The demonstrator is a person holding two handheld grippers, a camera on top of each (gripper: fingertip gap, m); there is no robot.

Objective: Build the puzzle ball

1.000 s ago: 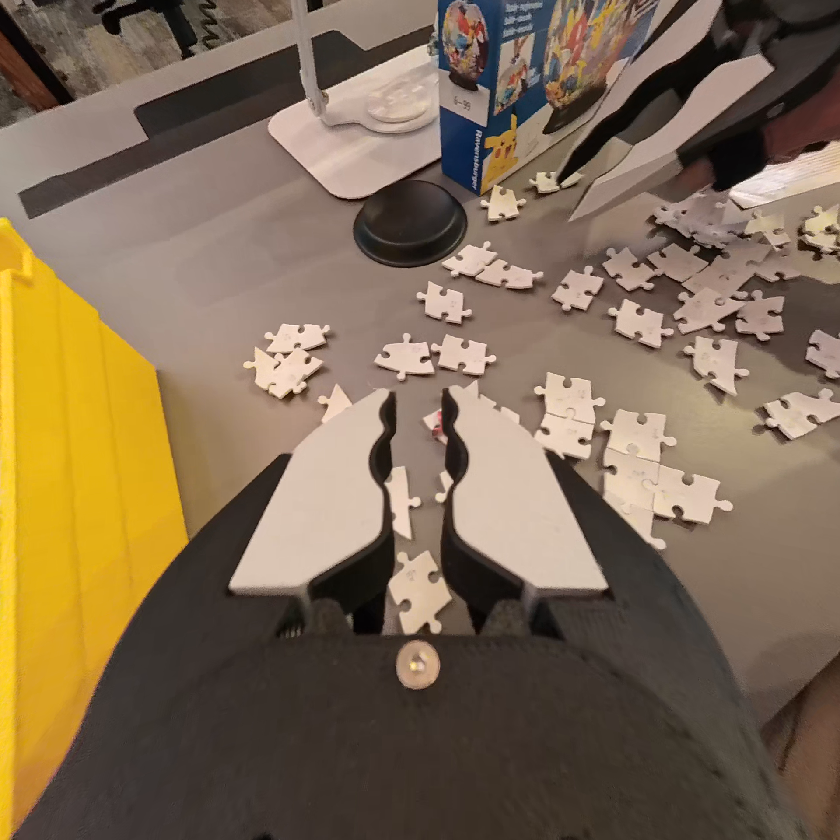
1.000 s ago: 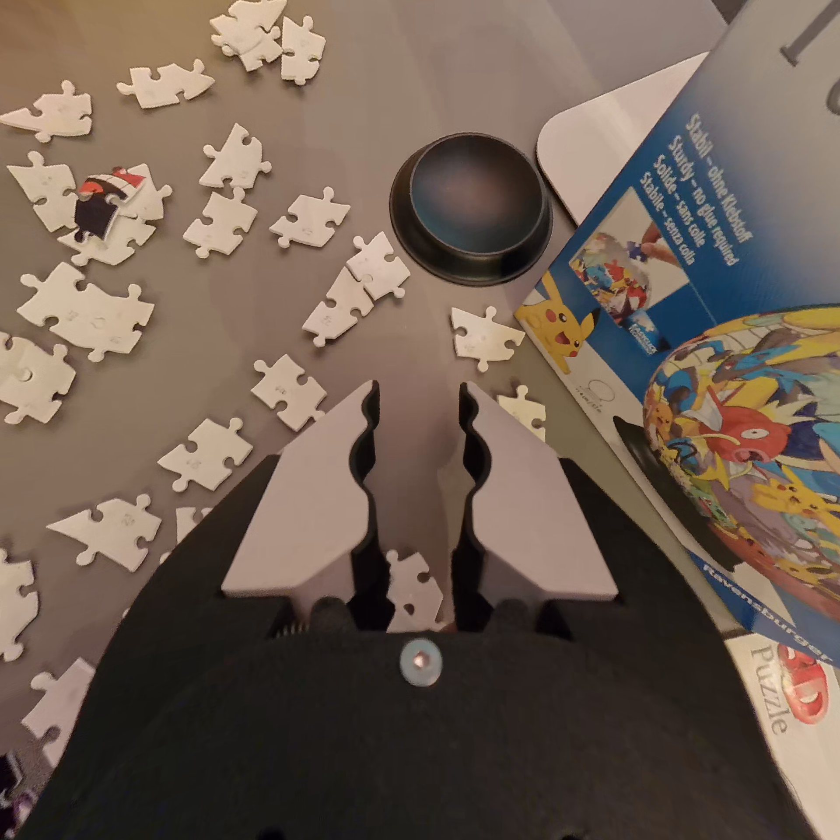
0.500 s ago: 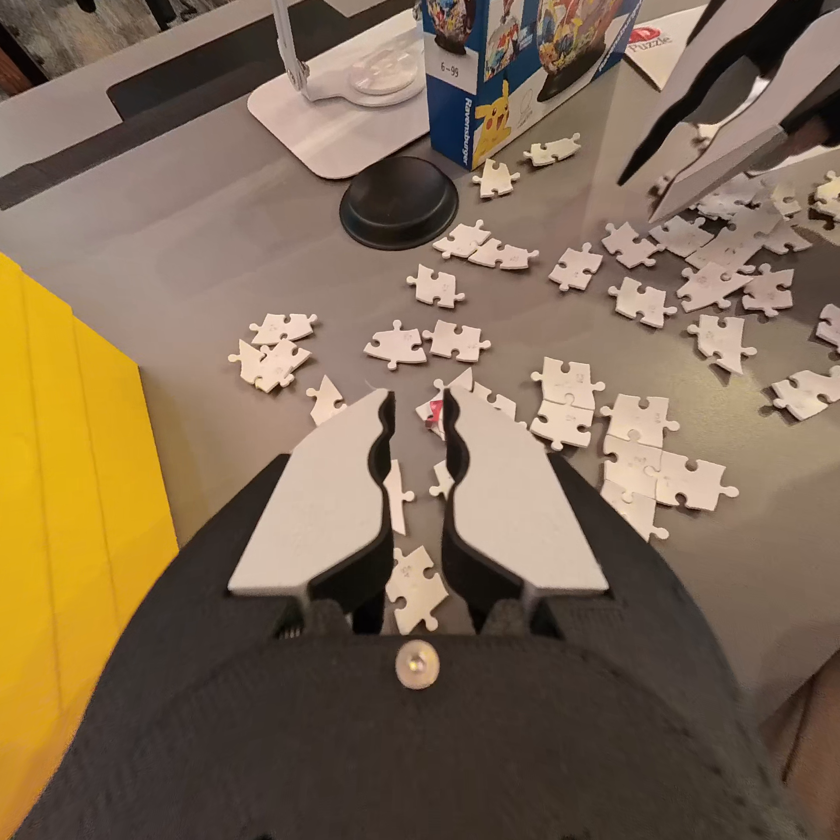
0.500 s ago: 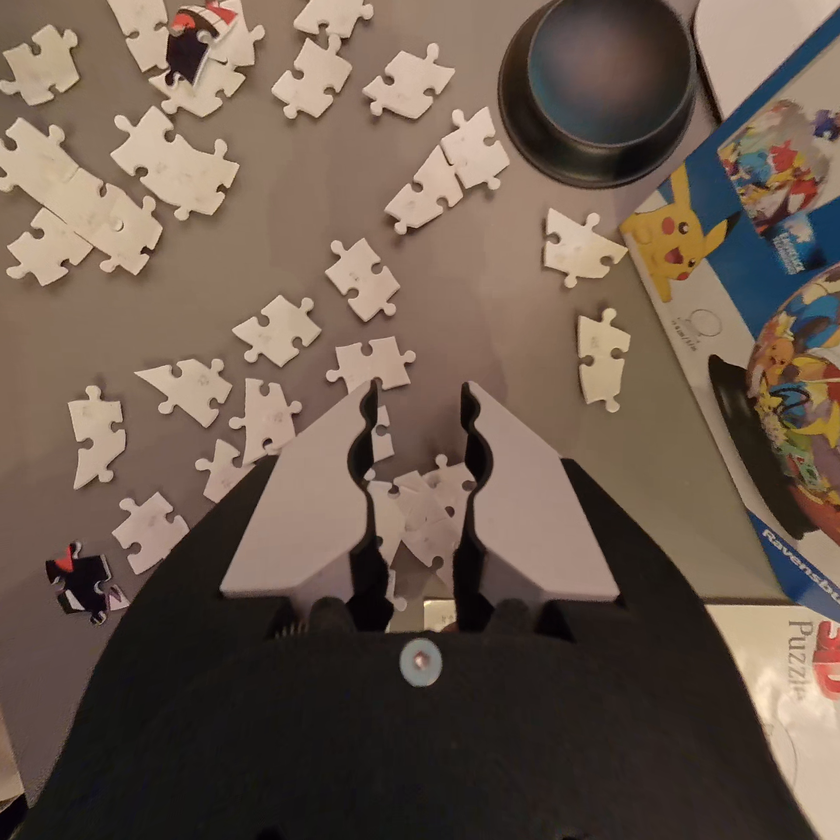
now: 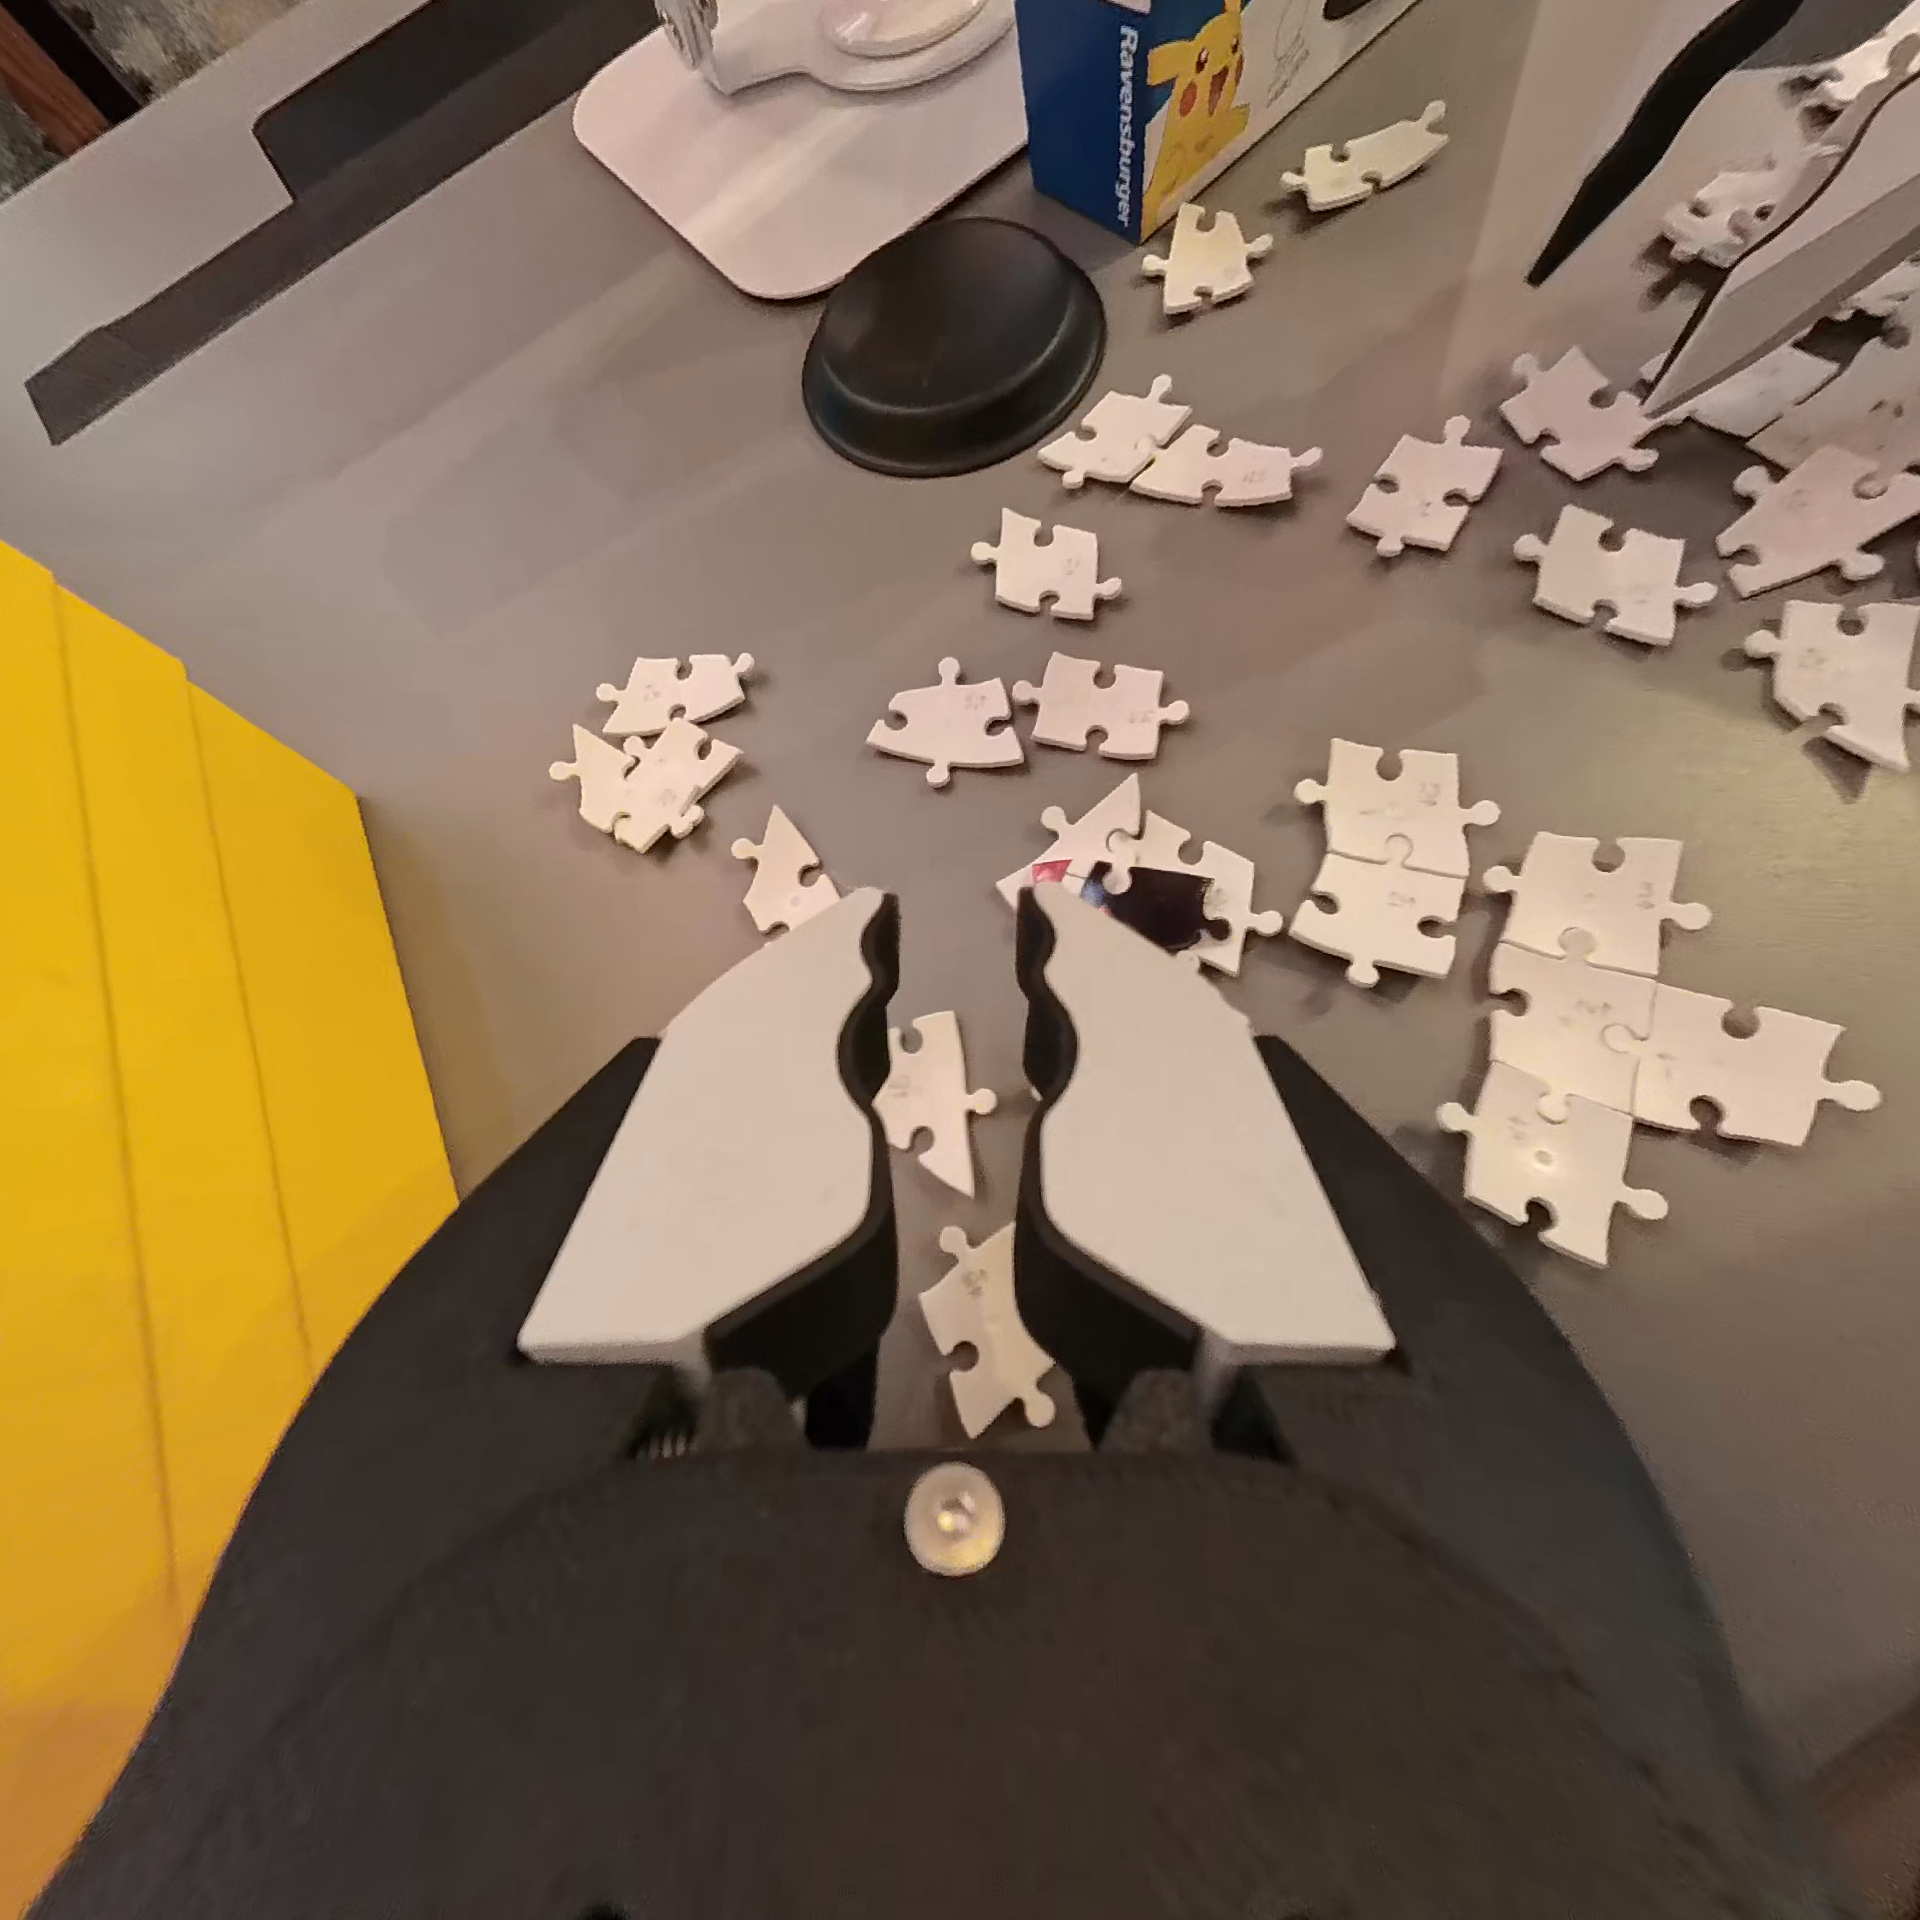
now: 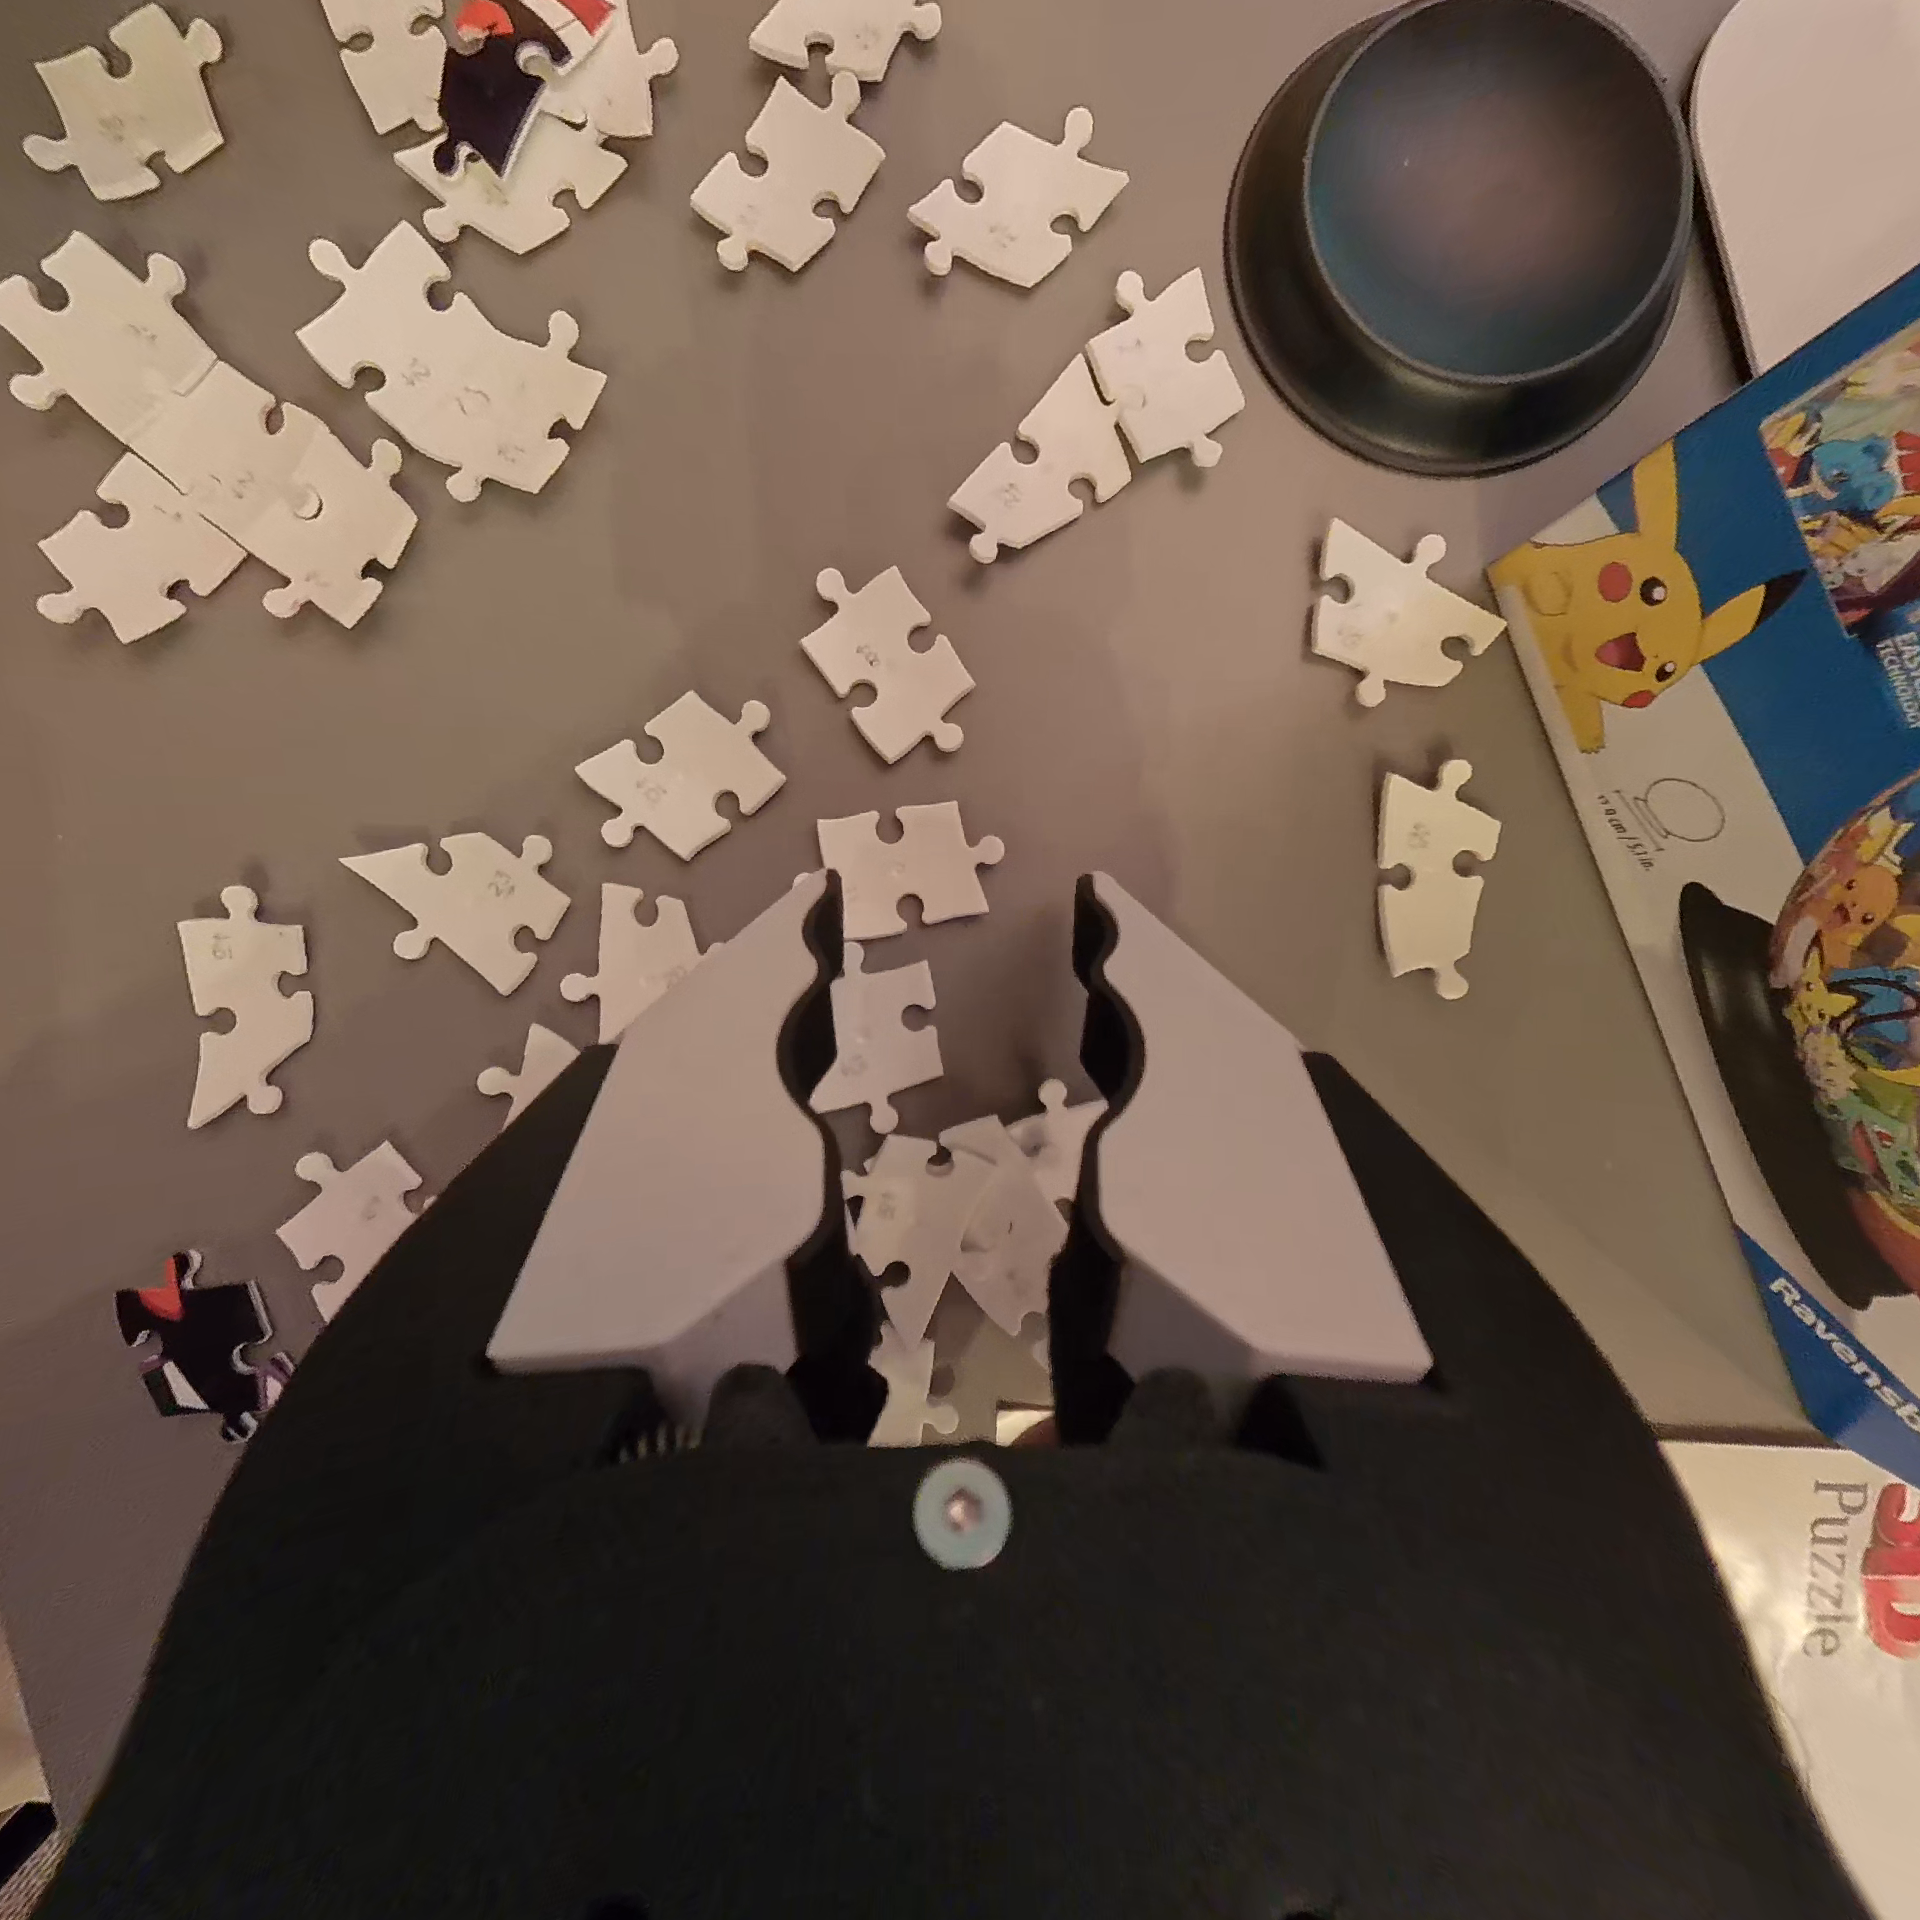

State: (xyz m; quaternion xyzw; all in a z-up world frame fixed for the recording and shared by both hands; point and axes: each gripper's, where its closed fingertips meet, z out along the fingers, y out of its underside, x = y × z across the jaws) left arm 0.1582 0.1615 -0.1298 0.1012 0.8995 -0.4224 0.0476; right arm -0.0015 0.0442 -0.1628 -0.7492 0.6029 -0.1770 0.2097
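Note:
Many white puzzle pieces lie face down on the grey table [image 5: 520,499]; a few show colour, such as one by my left fingertips [image 5: 1153,904] and one at the lower left of the right wrist view [image 6: 197,1340]. The black ball stand [image 5: 951,364] [image 6: 1455,229] sits at the back. My left gripper [image 5: 956,904] is open by a narrow gap and empty, low over two loose pieces [image 5: 930,1091]. My right gripper [image 6: 956,883] is open and empty over a small heap of pieces [image 6: 966,1216]. It also shows in the left wrist view [image 5: 1595,343], tips near the table.
The blue puzzle box [image 5: 1174,94] [image 6: 1714,727] stands behind the stand. A white lamp base [image 5: 790,156] is at the back. A yellow bin [image 5: 156,1039] is close on the left. A white booklet [image 6: 1818,1662] lies at the front right. My hands' fingertips stand some 20 cm from each other.
My right gripper has moved back from the box over the scattered pieces, come lower and opened a little wider. My left gripper has moved forward and lower, its gap slightly wider.

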